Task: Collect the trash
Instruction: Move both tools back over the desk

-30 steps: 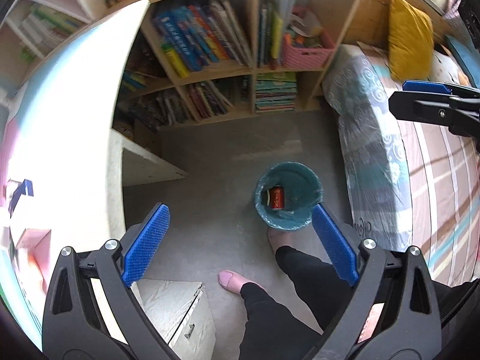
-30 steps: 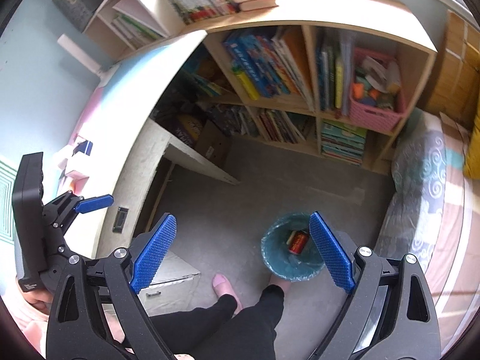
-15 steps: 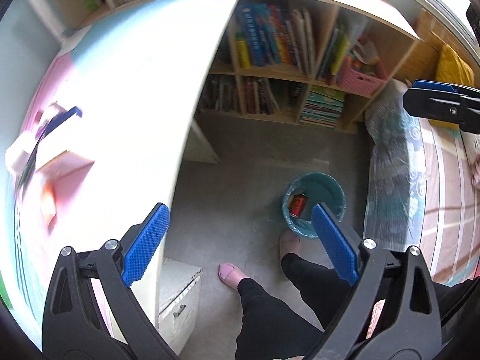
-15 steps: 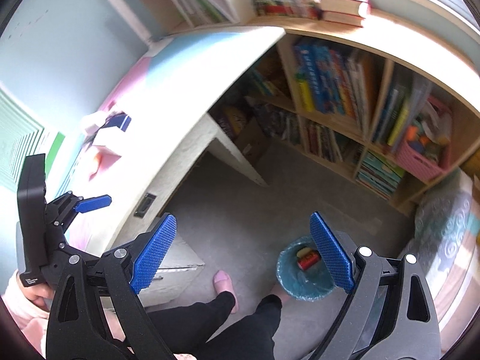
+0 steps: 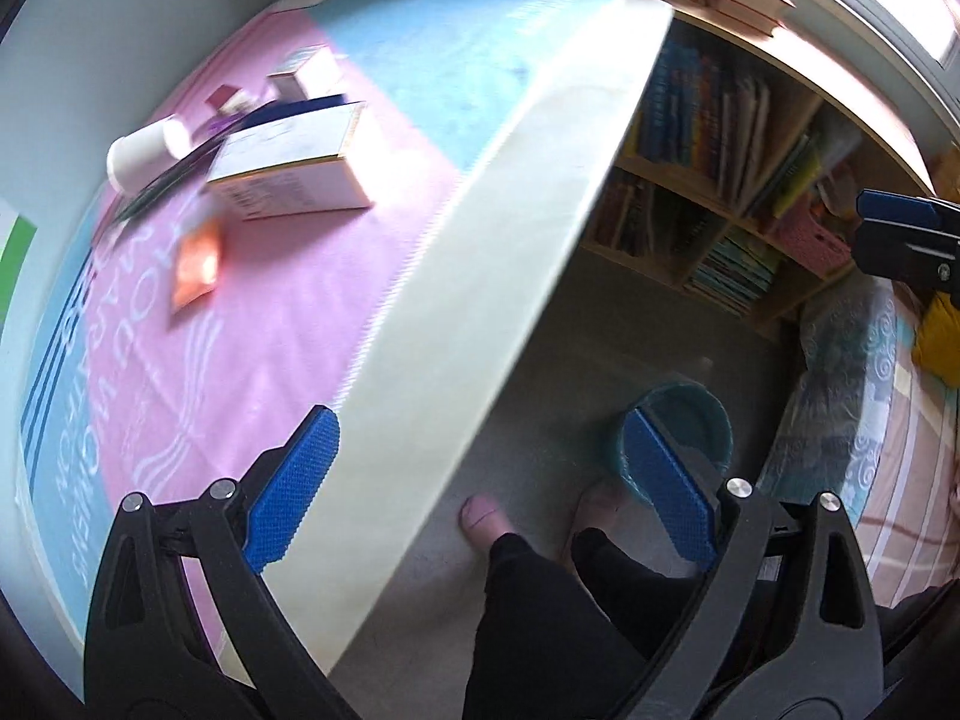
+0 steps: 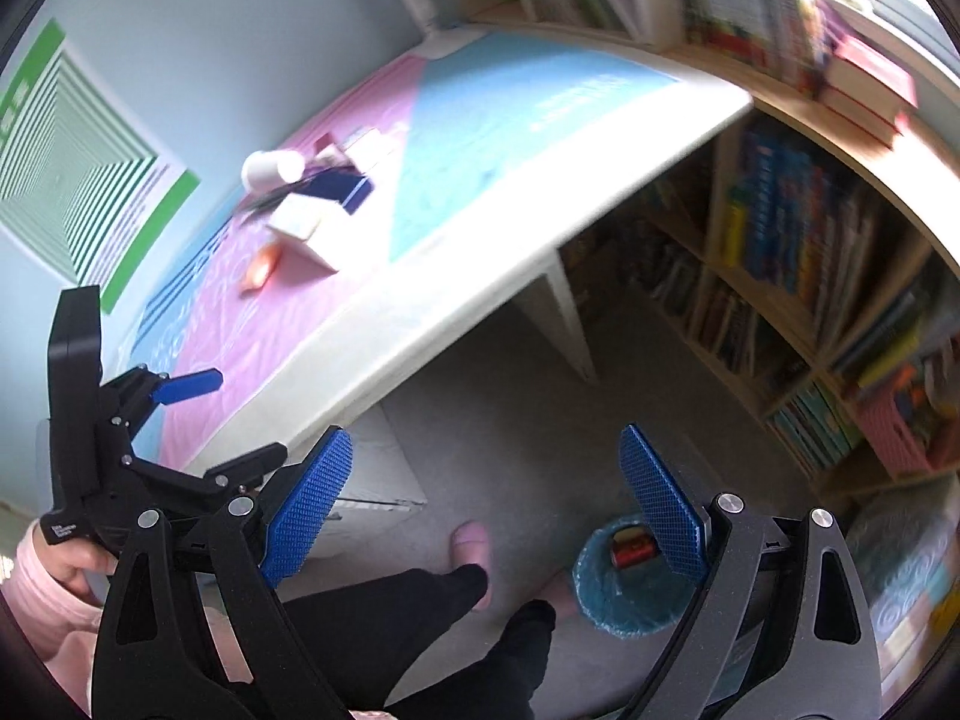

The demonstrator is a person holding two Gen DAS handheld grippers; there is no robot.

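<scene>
My left gripper is open and empty above the desk's front edge. On the desk's pink and blue mat lie an orange wrapper, a white box, a tipped white cup and a small box. My right gripper is open and empty over the floor. Below it stands a teal bin holding a red can. The right wrist view shows the same wrapper, box and cup, all blurred.
A person's feet in pink slippers and black trousers stand beside the bin. A full bookshelf lines the far wall, with a pink basket. A bed with a yellow cushion is on the right. A white drawer unit sits under the desk.
Both grippers have swung up and left, from the bin on the floor toward the desk top. The desk's trash has come into fuller view. Both grippers stay open and empty.
</scene>
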